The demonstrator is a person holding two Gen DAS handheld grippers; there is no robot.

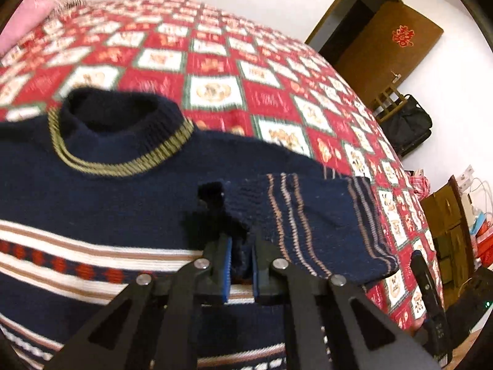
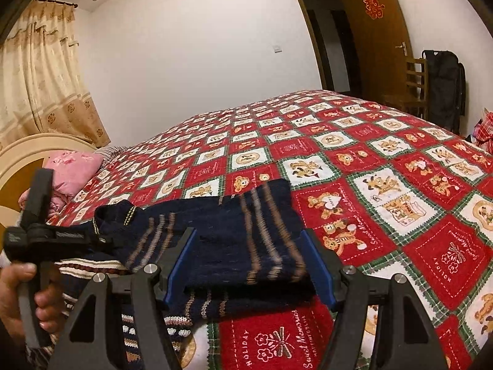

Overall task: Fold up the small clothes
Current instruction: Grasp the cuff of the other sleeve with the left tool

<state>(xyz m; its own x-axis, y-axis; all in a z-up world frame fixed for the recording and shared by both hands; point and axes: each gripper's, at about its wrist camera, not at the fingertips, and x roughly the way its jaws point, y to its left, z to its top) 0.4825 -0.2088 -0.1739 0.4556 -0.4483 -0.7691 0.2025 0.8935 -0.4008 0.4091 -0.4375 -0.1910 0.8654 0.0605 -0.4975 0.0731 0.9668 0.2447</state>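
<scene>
Sweater (image 1: 92, 191), navy with striped bands, lies spread on the red patchwork bedspread (image 1: 215, 61), its collar (image 1: 117, 141) toward the far side of the bed. The left gripper (image 1: 240, 265) has its blue-padded fingers drawn narrow, pinching the knit of one sleeve (image 1: 308, 215), which lies folded across the body. The right gripper (image 2: 249, 265) stands with fingers wide, the sleeve's cuff (image 2: 262, 231) lying loose between them, not pinched. A pink pillow (image 2: 74, 169) sits near the headboard (image 2: 24, 151).
</scene>
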